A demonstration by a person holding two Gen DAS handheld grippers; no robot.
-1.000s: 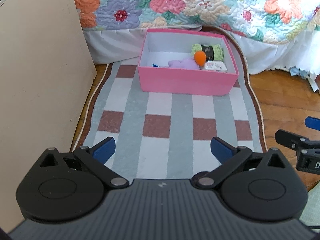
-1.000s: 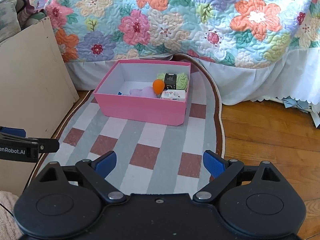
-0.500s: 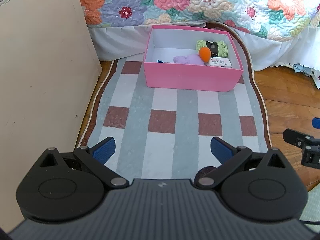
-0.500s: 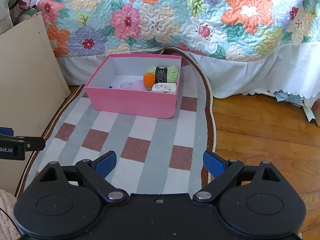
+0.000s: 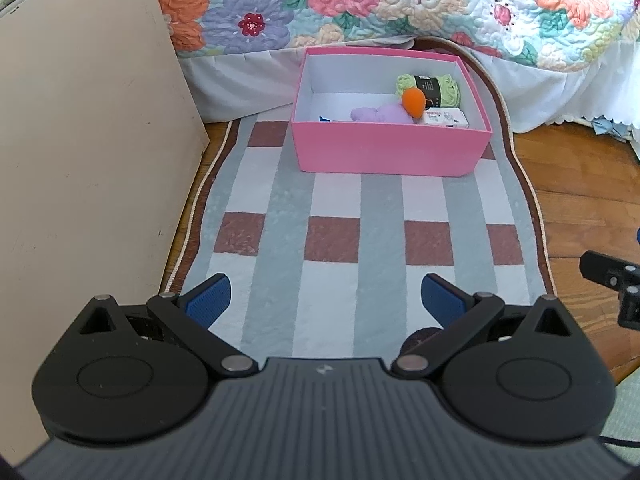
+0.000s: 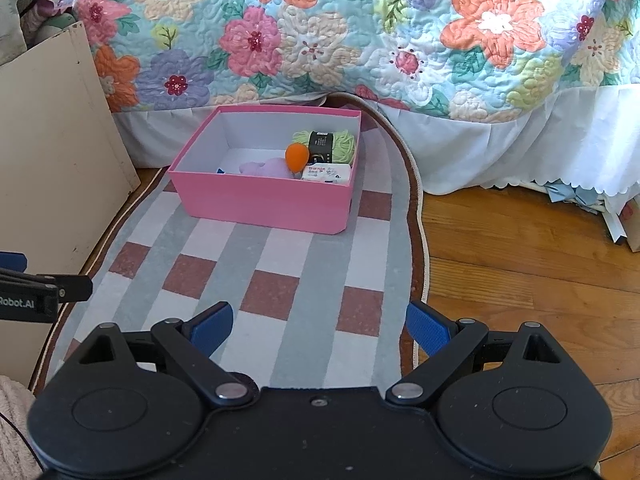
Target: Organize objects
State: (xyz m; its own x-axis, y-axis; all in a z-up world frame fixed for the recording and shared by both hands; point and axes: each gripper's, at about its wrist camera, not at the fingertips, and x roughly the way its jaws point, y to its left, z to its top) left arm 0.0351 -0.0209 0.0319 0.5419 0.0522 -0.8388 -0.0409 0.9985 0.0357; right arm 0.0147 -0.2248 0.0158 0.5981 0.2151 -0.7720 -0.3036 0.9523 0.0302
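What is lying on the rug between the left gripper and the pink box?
Nothing visible. The stretch of checked rug between the open left gripper and the pink box is bare in both views. The beige board stands off to the left, beside the path, and the right gripper stays off to the right.

A checked rug [image 5: 332, 240] lay on the wood floor [image 6: 520, 264], a flowered quilt [image 6: 360, 28] beyond, a beige board [image 5: 80, 160] left.
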